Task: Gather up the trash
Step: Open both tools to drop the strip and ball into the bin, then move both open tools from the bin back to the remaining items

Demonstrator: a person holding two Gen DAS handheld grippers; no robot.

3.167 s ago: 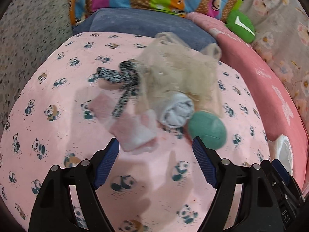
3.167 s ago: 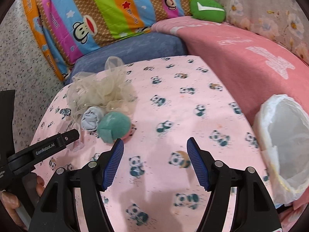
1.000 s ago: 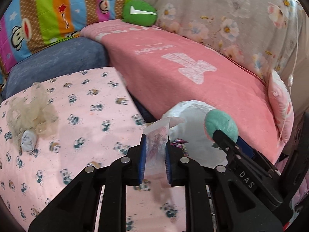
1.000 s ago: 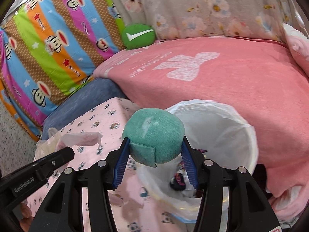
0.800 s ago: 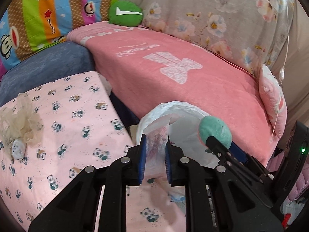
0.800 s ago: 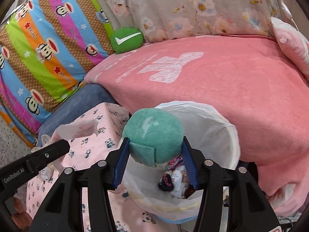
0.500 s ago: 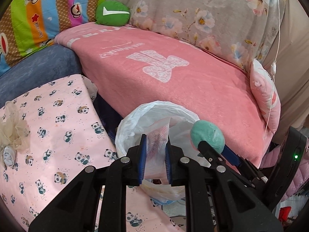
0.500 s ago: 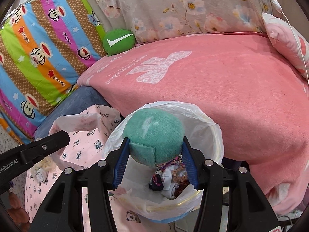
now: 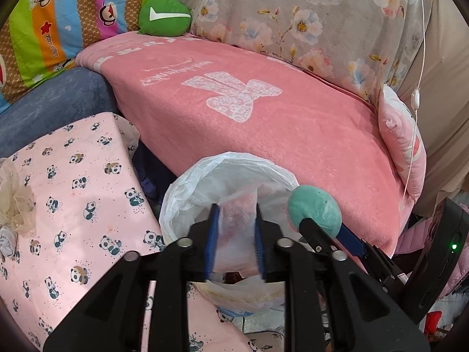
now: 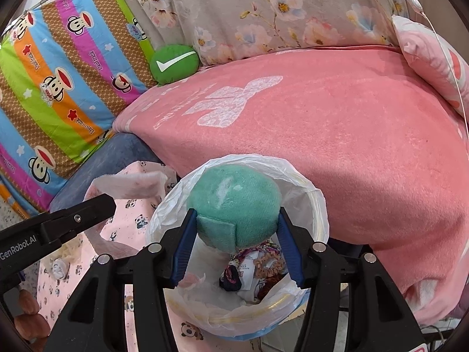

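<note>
My left gripper (image 9: pixel 234 243) is shut on a pale pink fuzzy cloth (image 9: pixel 236 228) and holds it over the near rim of the white-lined trash bin (image 9: pixel 205 182). My right gripper (image 10: pixel 234 240) is shut on a teal plush ball (image 10: pixel 234 202) directly above the bin (image 10: pixel 316 205). The ball also shows in the left wrist view (image 9: pixel 315 209), right of the bin. Wrappers and dark scraps (image 10: pixel 252 270) lie in the bin's bottom. The pink cloth also shows in the right wrist view (image 10: pixel 129 187), left of the bin.
The panda-print pink table (image 9: pixel 73 190) lies left of the bin, with a beige tulle bundle (image 9: pixel 14 202) and a white rolled cloth (image 9: pixel 7 242) at its left edge. A pink-blanketed sofa (image 9: pixel 263 117) runs behind the bin. A green cushion (image 9: pixel 164 16) sits at the back.
Both grippers have moved right from the table to the bin, carrying their loads. The bin has grown larger and more central in both views.
</note>
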